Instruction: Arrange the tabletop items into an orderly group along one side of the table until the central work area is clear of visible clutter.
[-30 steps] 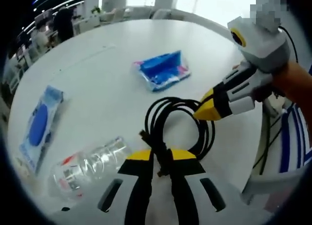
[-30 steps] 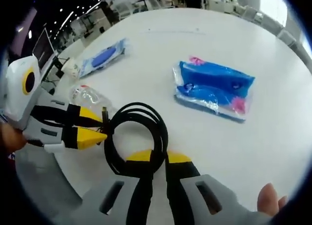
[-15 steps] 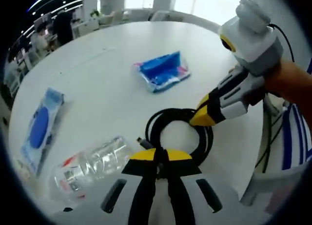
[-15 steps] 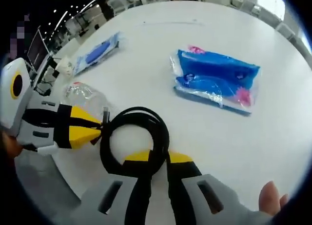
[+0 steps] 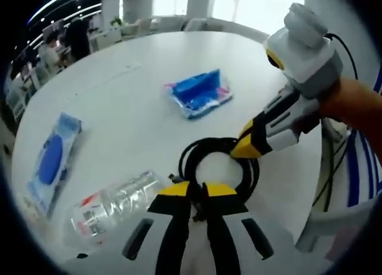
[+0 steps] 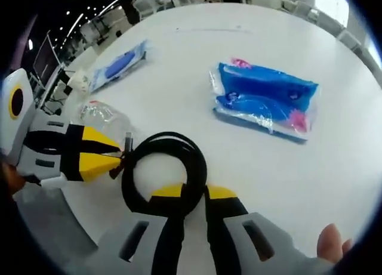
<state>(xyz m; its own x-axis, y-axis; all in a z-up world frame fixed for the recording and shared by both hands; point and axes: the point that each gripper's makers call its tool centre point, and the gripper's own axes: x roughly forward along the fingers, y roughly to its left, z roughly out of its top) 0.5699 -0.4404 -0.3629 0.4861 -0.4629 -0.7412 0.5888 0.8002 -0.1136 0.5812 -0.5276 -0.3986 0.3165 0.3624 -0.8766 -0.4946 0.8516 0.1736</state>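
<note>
A coiled black cable (image 5: pixel 219 167) lies at the near edge of the white desk (image 5: pixel 131 90). In the left gripper view, the left gripper (image 5: pixel 197 194) is clamped on the near side of the coil, and the right gripper (image 5: pixel 239 148) is seen entering from the right, its fingers closed on the far side. In the right gripper view, the cable (image 6: pixel 164 170) is gripped between the right gripper (image 6: pixel 190 194) fingers, with the left gripper (image 6: pixel 116 158) pinching the opposite side. A clear bottle (image 5: pixel 113 204) lies just beside the coil. A blue pack (image 5: pixel 200 93) lies well apart, mid-desk. A wipes pack (image 5: pixel 52 158) lies near the desk's far edge. A fingertip (image 6: pixel 331 245) is visible in the right gripper view.
</note>
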